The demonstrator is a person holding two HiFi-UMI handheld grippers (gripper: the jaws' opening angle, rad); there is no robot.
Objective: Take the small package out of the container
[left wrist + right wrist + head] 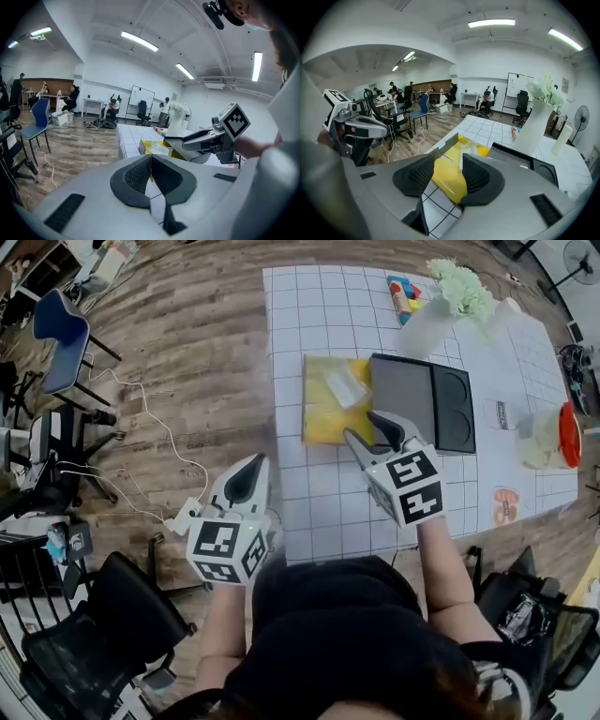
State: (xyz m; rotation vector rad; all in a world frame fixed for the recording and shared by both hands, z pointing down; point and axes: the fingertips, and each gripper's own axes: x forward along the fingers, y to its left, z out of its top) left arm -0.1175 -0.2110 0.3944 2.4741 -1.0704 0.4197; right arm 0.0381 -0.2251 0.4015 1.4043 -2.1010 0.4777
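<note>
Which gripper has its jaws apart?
The right gripper: a gap shows between its pads, with the yellow container seen through it. The left gripper has pads that meet.

In the head view, the right claw (361, 425) covered the lower right corner of the yellow container (323, 418) and the lower left corner of the black tray (422, 390). The small package (345, 390) was too small to read. A red object (570, 435) was cut off at the right edge.
</note>
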